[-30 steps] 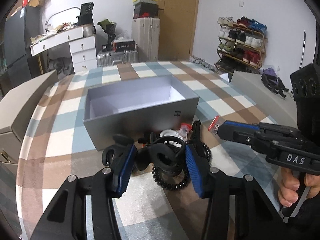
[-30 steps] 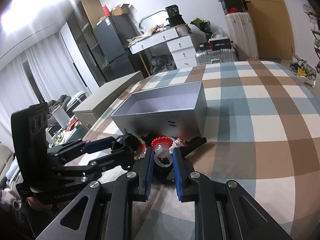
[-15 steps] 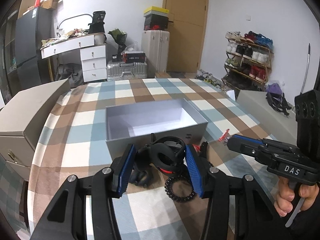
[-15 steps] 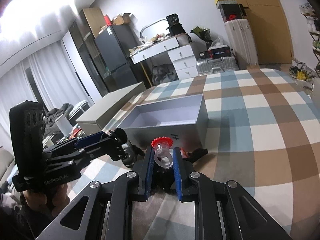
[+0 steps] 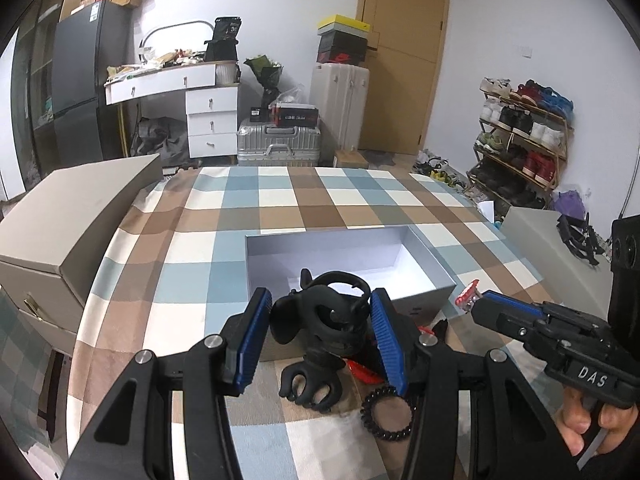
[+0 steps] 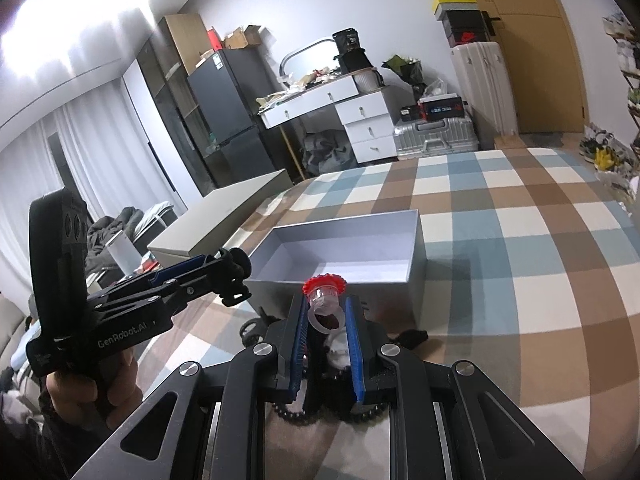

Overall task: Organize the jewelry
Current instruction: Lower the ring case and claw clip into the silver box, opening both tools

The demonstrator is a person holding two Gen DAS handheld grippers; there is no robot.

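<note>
My left gripper (image 5: 320, 316) is shut on a black hair claw clip (image 5: 324, 320), lifted just in front of the open grey box (image 5: 424, 252). In the right wrist view that same left gripper (image 6: 234, 276) shows at the left with the clip at its tips. My right gripper (image 6: 326, 312) is shut on a clear plastic ring with a red flower top (image 6: 324, 300), held above the table near the box (image 6: 416, 248). Below on the checked cloth lie another black claw clip (image 5: 308, 384), a black spiral hair tie (image 5: 386, 412) and a red piece (image 5: 364, 372).
A large beige box (image 5: 68, 216) sits at the table's left edge. The checked tablecloth (image 5: 280, 200) stretches beyond the grey box. A person's hand (image 5: 580, 424) holds the right gripper's handle at lower right. Suitcases, drawers and a shoe rack stand behind.
Both grippers have risen from the pile with their items: the left lifted the black claw clip up level with the box's front wall, the right lifted the red-topped ring.
</note>
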